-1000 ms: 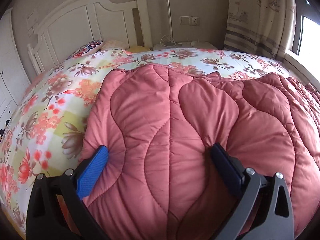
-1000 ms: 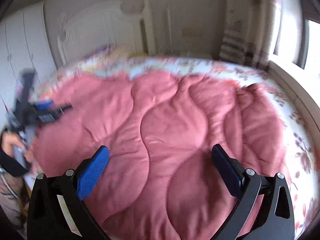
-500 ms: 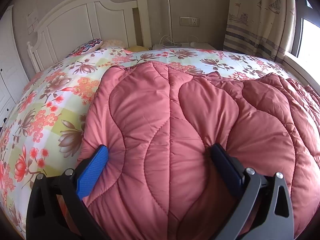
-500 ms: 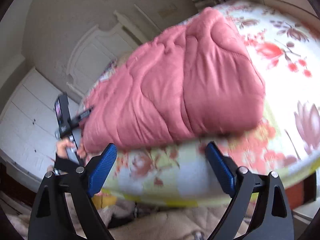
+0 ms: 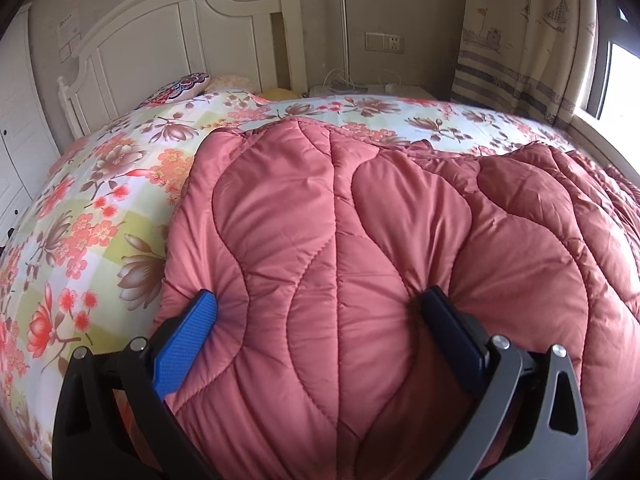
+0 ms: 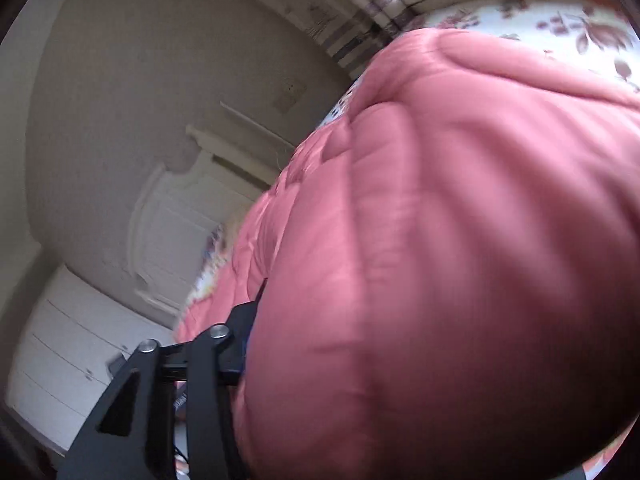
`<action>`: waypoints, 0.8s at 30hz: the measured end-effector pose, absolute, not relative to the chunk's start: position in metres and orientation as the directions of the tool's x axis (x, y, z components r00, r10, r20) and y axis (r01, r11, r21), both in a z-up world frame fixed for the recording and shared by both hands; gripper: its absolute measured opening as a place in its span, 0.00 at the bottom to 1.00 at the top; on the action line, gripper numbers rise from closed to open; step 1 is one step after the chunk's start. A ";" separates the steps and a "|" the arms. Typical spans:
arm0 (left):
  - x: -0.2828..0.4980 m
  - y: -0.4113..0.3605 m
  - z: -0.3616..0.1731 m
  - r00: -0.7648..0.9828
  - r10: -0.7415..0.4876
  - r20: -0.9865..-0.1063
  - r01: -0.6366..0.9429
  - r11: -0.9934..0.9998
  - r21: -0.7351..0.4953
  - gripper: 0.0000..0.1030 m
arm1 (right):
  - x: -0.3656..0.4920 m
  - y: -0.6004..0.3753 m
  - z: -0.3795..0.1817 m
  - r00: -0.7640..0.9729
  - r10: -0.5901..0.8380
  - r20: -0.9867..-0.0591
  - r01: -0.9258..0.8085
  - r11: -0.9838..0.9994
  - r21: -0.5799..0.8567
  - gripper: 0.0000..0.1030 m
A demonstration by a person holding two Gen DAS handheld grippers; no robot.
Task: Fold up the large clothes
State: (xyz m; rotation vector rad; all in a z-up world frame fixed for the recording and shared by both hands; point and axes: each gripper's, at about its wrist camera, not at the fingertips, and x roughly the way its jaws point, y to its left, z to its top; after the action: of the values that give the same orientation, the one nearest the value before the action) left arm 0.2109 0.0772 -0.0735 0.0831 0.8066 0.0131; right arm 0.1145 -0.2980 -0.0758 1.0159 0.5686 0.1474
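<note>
My left gripper (image 5: 316,320) sits wide apart at the near edge of the pink quilted comforter (image 5: 360,248), its blue pads (image 5: 186,340) pressing into the puffy fold on either side without pinching it shut; the comforter lies folded over the right and near part of the floral bedsheet (image 5: 92,216), with the white headboard (image 5: 168,36) and a patterned pillow (image 5: 180,86) at the far left and a curtain (image 5: 520,36) at the far right. My right gripper (image 6: 256,344) is tilted and blurred, buried against the comforter's bulging near edge with only one finger (image 6: 240,332) visible, so I cannot tell how its jaws stand.
</note>
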 end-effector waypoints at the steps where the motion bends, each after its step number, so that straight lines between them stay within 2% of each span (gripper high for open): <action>1: 0.211 0.074 -0.068 0.671 0.056 -0.740 0.013 0.996 0.088 0.98 | 0.108 -0.300 -0.075 0.850 0.387 -0.358 0.122 0.516 0.848 0.38; 3: 0.206 0.064 -0.048 0.652 0.018 -0.758 0.014 0.999 0.035 0.98 | 0.095 -0.302 -0.069 0.858 0.393 -0.331 0.083 0.531 0.844 0.37; 5: 0.196 0.046 -0.020 0.695 -0.067 -0.715 0.063 0.997 -0.032 0.98 | 0.082 -0.305 -0.064 0.867 0.383 -0.320 0.061 0.555 0.830 0.37; 9: 0.196 -0.023 0.017 0.793 -0.014 -0.609 0.131 0.980 0.150 0.98 | 0.067 -0.309 -0.064 0.876 0.375 -0.302 0.058 0.541 0.839 0.37; 10: 0.204 -0.036 0.017 0.794 0.004 -0.608 0.139 0.972 0.188 0.98 | 0.063 -0.313 -0.061 0.881 0.364 -0.302 0.061 0.545 0.836 0.37; 12: 0.223 -0.053 0.010 0.769 0.034 -0.639 0.144 0.964 0.225 0.98 | 0.058 -0.313 -0.058 0.886 0.356 -0.296 0.058 0.548 0.834 0.37; 15: 0.235 -0.076 -0.012 0.733 -0.017 -0.680 0.221 0.951 0.214 0.98 | 0.051 -0.316 -0.056 0.891 0.347 -0.294 0.059 0.554 0.831 0.37; 18: 0.235 -0.096 -0.069 0.691 -0.052 -0.721 0.306 0.925 0.227 0.98 | 0.051 -0.314 -0.056 0.888 0.346 -0.302 0.059 0.565 0.823 0.37; 21: 0.244 -0.083 -0.075 0.676 -0.077 -0.733 0.268 0.952 0.147 0.98 | 0.054 -0.301 -0.045 0.886 0.333 -0.323 0.063 0.604 0.795 0.40; 24: 0.250 -0.073 -0.079 0.647 -0.111 -0.755 0.264 0.961 0.085 0.98 | 0.061 -0.298 -0.041 0.870 0.335 -0.363 0.101 0.599 0.794 0.48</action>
State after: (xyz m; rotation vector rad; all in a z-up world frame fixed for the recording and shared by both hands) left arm 0.2498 -0.0729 -0.0794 0.1938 0.8419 -0.2149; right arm 0.0606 -0.2976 -0.0414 0.9290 0.5162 0.1428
